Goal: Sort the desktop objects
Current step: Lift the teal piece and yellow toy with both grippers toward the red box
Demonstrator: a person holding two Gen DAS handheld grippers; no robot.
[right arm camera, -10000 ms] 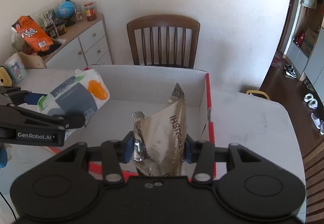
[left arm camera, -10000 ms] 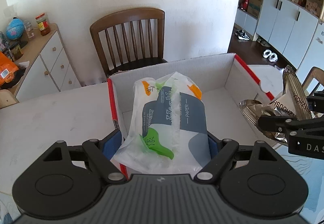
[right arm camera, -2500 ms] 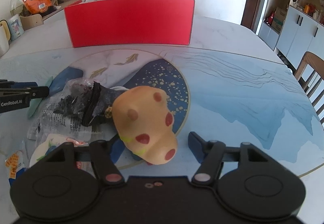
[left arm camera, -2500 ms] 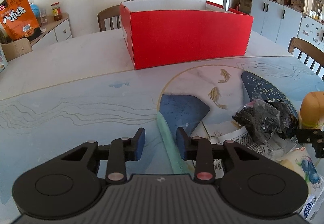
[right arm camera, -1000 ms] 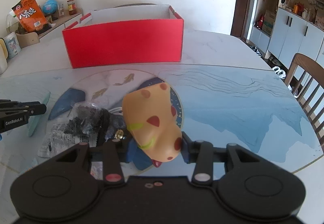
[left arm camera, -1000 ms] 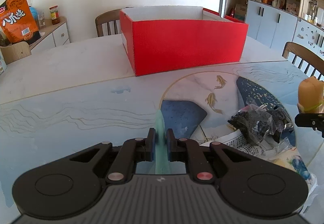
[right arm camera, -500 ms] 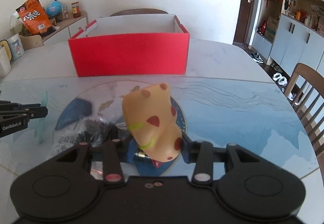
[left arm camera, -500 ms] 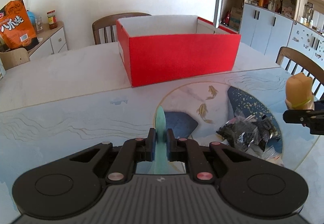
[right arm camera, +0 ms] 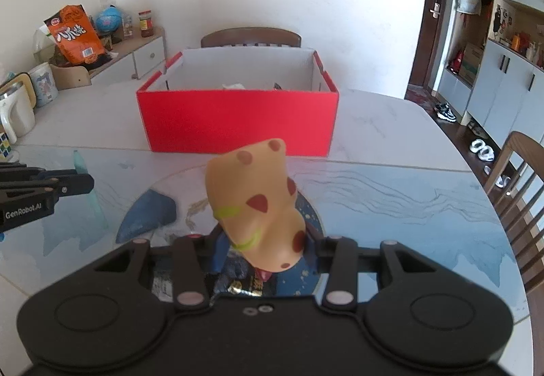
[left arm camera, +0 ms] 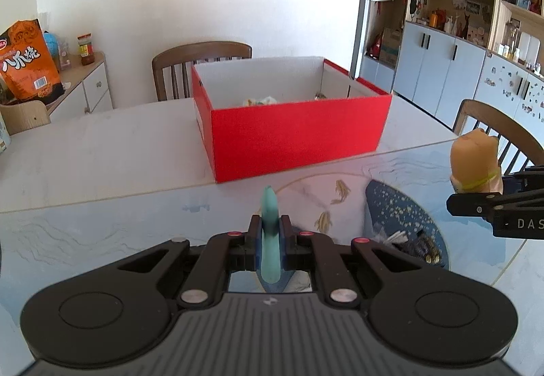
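My left gripper (left arm camera: 270,233) is shut on a thin flat mint-green piece (left arm camera: 269,223) that stands on edge between the pads, lifted off the table. That green piece (right arm camera: 81,168) shows at the left of the right wrist view, in the left gripper (right arm camera: 73,184). My right gripper (right arm camera: 263,246) is shut on a tan toy with red spots (right arm camera: 256,202), also held above the table. The toy (left arm camera: 472,161) appears at the right edge of the left wrist view. Ahead stands the open red box (left arm camera: 295,134) (right arm camera: 238,117), with packets lying low inside.
A dark crinkly packet (left arm camera: 421,245) and papers lie on the blue patterned mat below the grippers. Wooden chairs stand behind the box (left arm camera: 200,70) and at the right (right arm camera: 520,185). A sideboard with an orange snack bag (right arm camera: 74,32) stands at the left, with mugs (right arm camera: 15,110) beside it.
Both grippers have risen with their loads; the box interior now shows over its front wall. The packet and papers have dropped lower in both views.
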